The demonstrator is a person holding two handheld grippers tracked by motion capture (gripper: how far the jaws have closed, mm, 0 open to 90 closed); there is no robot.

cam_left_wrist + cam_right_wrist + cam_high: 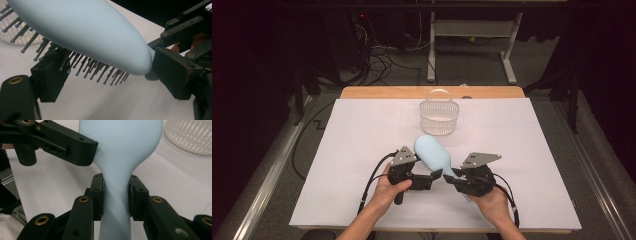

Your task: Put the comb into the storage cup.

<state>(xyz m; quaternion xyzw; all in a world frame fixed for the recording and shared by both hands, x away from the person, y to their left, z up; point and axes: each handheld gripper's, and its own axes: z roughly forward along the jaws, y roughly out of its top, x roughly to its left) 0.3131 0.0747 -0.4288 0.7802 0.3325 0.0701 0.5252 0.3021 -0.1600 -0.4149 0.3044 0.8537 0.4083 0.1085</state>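
My right tongs (116,195) are clamped on the neck of the pale blue hairbrush (435,155), held above the near counter (357,150). My left tongs (435,176) reach under its bristles; grip there I cannot tell. White basket (439,117) lies beyond, empty: pickup done, placing probably left.

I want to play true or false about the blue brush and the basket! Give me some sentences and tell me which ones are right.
1. The right gripper is shut on the brush handle. True.
2. The brush lies inside the basket. False: it is held outside, nearer the person.
3. The basket is white. True.
4. The brush is red. False: it is light blue.
5. The left gripper is by the brush head. True.
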